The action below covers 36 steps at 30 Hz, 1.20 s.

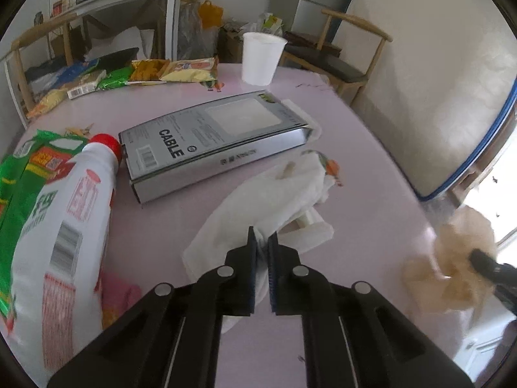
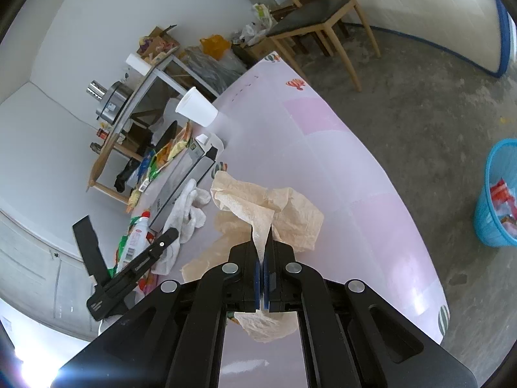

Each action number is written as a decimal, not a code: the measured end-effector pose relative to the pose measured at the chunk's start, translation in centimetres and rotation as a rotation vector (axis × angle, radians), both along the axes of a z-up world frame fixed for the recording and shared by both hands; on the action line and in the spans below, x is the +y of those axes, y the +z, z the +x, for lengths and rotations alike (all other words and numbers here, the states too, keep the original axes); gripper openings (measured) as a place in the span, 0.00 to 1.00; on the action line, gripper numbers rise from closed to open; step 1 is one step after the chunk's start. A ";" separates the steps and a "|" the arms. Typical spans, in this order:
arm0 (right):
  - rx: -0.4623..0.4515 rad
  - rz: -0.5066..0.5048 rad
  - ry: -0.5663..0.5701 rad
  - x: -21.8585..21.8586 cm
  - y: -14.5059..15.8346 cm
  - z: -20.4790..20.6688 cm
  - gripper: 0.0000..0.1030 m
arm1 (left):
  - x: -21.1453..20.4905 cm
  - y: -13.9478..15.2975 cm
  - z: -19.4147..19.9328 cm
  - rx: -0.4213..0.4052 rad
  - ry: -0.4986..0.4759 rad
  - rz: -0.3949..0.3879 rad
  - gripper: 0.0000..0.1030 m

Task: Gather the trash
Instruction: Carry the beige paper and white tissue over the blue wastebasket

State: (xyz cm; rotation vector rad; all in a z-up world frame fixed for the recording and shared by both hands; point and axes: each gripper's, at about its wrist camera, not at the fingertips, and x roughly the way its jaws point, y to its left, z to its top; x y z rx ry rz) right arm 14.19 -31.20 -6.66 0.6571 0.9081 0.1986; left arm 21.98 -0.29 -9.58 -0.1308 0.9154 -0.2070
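My left gripper (image 1: 262, 242) is shut on a crumpled white tissue (image 1: 258, 200) lying on the pink table (image 1: 355, 148). My right gripper (image 2: 261, 236) is shut on a crumpled beige paper towel (image 2: 278, 207) held just above the table (image 2: 339, 168). That towel shows blurred at the right of the left wrist view (image 1: 452, 268), with the right gripper's tip (image 1: 484, 260) in it. The left gripper (image 2: 168, 237) and the white tissue (image 2: 190, 213) show in the right wrist view. A blue trash basket (image 2: 497, 194) with wrappers inside stands on the floor to the right.
A grey cable box (image 1: 213, 142), a white bottle with a red cap (image 1: 74, 213), a green bag (image 1: 22, 174), a white cup (image 1: 261, 58) and several snack packets (image 1: 161, 71) lie on the table. Wooden chairs (image 1: 342, 61) and a shelf stand behind.
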 end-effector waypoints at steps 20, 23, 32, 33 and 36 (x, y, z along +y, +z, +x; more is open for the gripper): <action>-0.078 0.023 0.013 1.4 3.4 -3.4 0.00 | -0.1 9.6 -8.3 -0.193 -0.076 -0.155 0.05; -0.087 0.019 0.019 1.4 3.9 -3.7 0.00 | -0.2 10.7 -9.2 -0.223 -0.087 -0.169 0.05; -0.117 -0.003 0.001 1.9 6.0 -4.9 0.00 | 0.7 13.0 -11.1 -0.286 -0.090 -0.218 0.05; -0.122 -0.008 -0.002 2.1 6.3 -5.2 0.00 | 0.9 13.1 -11.3 -0.291 -0.090 -0.222 0.05; -0.137 -0.023 -0.004 2.5 7.0 -5.9 0.00 | 1.5 13.7 -12.2 -0.311 -0.091 -0.239 0.05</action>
